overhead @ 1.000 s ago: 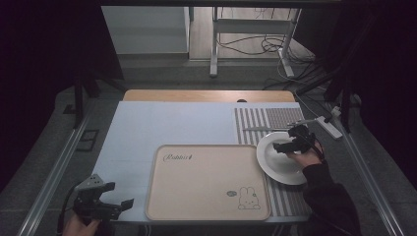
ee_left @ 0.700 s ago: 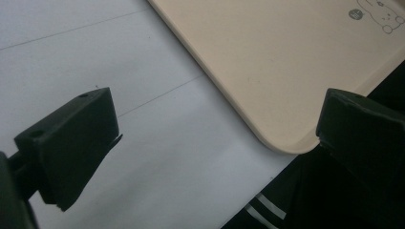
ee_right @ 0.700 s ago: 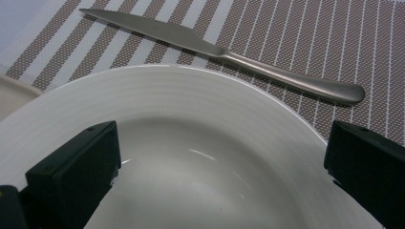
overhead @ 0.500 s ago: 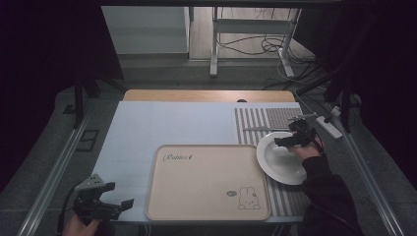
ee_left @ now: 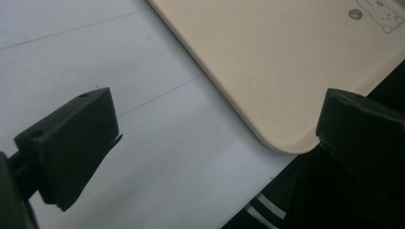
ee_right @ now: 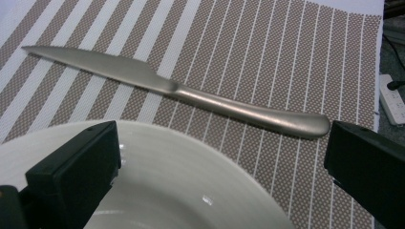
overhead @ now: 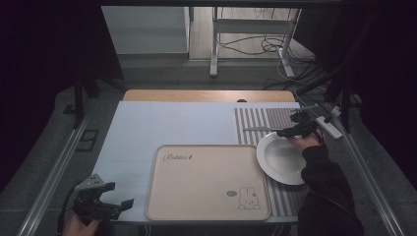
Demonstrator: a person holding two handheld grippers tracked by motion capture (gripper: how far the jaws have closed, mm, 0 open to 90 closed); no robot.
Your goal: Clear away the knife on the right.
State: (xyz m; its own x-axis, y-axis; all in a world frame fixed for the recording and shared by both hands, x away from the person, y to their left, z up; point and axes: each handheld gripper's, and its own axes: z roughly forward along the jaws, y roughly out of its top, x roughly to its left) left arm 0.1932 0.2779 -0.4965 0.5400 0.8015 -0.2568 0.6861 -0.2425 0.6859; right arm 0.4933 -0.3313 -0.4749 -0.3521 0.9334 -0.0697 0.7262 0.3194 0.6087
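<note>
The left tongs [overhead: 105, 206] hang open at the surface's near left corner, beside the beige rabbit tray [overhead: 206, 182]. The right tongs [overhead: 300, 129], jaws spread wide and empty, hover over the white plate's [ee_right: 191, 191] far rim. Just beyond lies the table knife [ee_right: 181, 90] on the striped placemat [ee_right: 267, 57], its long axis crosswise to the jaws, handle toward the right jaw; the right hand is far nearer

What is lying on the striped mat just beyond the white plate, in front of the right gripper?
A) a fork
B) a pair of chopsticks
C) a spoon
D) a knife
D: the right gripper view shows a metal knife flat on the striped mat, past the rim of the plate, with the right gripper open before it.
</note>
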